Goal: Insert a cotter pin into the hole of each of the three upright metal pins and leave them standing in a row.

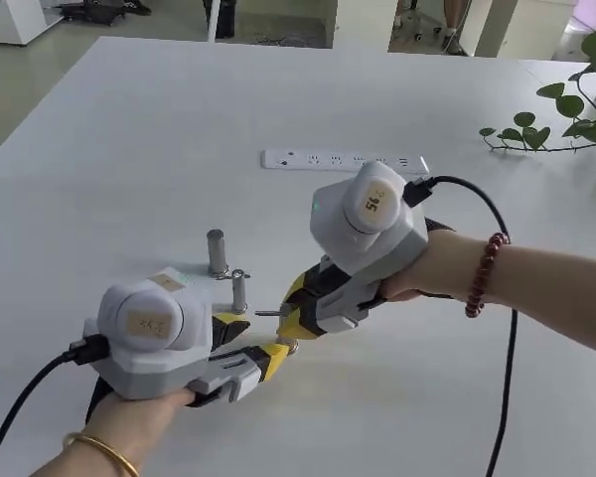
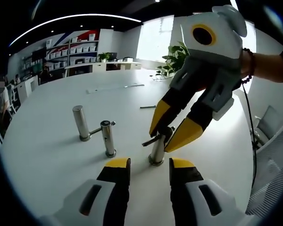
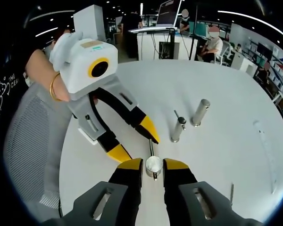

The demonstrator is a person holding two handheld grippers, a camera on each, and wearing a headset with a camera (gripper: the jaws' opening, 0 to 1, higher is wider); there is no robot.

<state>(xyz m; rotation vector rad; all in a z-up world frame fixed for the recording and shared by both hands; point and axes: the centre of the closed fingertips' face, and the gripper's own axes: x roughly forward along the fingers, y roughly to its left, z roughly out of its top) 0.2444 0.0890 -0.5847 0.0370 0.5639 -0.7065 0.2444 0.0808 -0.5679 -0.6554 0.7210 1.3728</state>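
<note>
Three upright metal pins (image 1: 238, 291) stand in a row on the white table (image 1: 129, 139). The right gripper (image 3: 153, 165) has its jaws drawn close on either side of the top of the nearest pin (image 2: 156, 151). A cotter pin (image 2: 149, 141) lies crosswise at that pin's top, one end sticking out beside the jaws. I cannot tell whether the pads actually press on anything. The left gripper (image 2: 150, 164) holds its jaws spread apart, just short of that pin's base. Ahead of its jaws and to their left stands the middle pin (image 2: 107, 138), with a second cotter pin (image 2: 98, 129) through its top. Beyond it is the far pin (image 2: 80, 122).
</note>
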